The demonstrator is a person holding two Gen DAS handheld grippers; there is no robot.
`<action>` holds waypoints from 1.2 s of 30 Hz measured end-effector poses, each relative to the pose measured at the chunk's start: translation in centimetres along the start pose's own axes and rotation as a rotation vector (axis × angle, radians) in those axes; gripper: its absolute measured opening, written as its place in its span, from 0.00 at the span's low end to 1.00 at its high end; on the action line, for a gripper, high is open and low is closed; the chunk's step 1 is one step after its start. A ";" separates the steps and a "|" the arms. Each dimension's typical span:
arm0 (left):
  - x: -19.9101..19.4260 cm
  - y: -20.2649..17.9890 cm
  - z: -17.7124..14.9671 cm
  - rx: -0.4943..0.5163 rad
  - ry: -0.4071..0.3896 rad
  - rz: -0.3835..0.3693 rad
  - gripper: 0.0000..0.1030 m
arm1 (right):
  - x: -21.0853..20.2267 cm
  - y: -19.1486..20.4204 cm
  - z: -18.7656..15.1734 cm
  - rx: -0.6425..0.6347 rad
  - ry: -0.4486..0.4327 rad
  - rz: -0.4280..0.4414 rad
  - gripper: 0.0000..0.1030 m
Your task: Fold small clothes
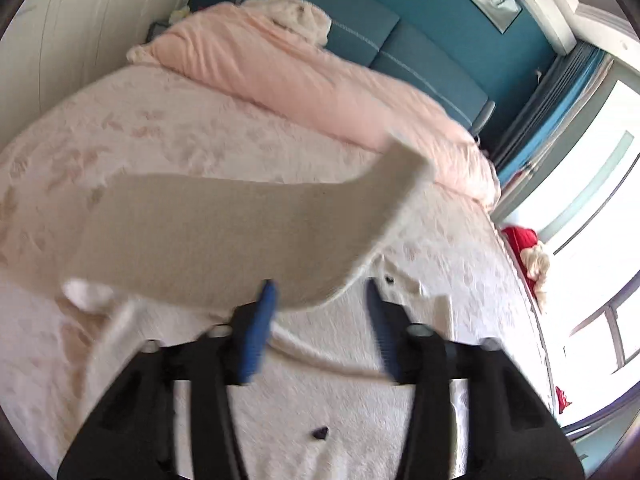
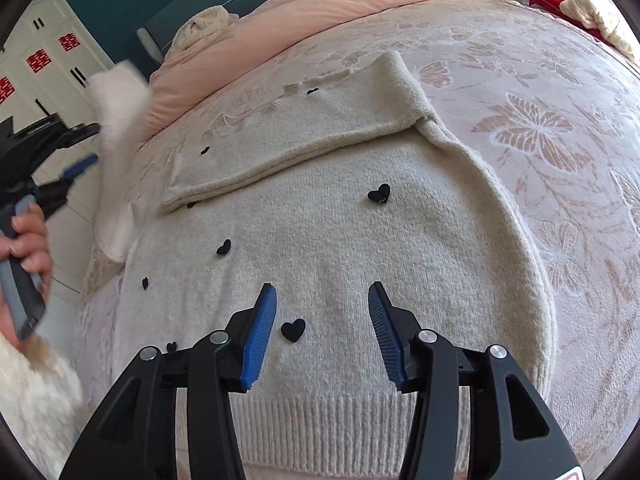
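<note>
Knitwear fills the middle of the bed: a cream sweater [image 2: 340, 248] dotted with small black hearts [image 2: 379, 193] lies flat on the pink butterfly-patterned bedspread [image 2: 560, 128], its ribbed hem nearest the right wrist camera and one sleeve [image 2: 304, 128] folded across the chest. Bare bedspread lies to the sweater's right, reaching toward the bed's edge; a pale pink duvet [image 2: 320, 4] is bunched along the teal headboard [image 1: 420, 44].

Red paper double-happiness characters [image 2: 38, 60] mark the white wardrobe doors; no other writing is legible.

The right gripper [image 2: 322, 308] hovers over the lower body of the sweater, jaws apart, nothing between them. The left gripper [image 1: 322, 300] also stands wide, released; the other sleeve [image 1: 240, 220], blurred, is airborne just ahead of it. Only the right view shows the person's hand [image 2: 28, 240] on the left gripper's handle.
</note>
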State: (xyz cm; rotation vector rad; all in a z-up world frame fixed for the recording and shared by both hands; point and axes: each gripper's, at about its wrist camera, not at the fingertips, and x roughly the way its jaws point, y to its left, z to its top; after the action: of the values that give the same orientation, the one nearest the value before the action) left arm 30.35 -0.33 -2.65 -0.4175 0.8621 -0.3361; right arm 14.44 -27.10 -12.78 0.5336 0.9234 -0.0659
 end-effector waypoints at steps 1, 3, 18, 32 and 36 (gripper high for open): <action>1.2 0.1 -2.1 -0.029 0.038 0.005 0.82 | 0.1 -0.1 0.5 -0.001 0.002 0.002 0.50; 2.3 1.5 -5.5 -0.100 0.080 0.017 0.81 | 0.4 -0.3 1.7 -0.015 -0.001 0.008 0.53; 1.1 22.5 -1.9 -0.804 -0.029 0.002 0.65 | 16.7 5.3 15.4 0.089 0.127 0.102 0.58; 5.7 18.5 -1.2 -0.700 0.061 0.001 0.07 | 8.5 2.2 19.8 -0.026 -0.184 0.065 0.06; 7.2 17.5 -3.0 -0.671 0.067 0.089 0.06 | 12.9 -2.4 17.8 0.029 -0.025 -0.017 0.06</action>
State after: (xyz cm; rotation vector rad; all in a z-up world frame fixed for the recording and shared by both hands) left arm 34.43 11.00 -17.54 -0.9892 1.0476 0.0343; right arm 34.88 -35.25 -15.17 0.5505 0.9035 -0.1016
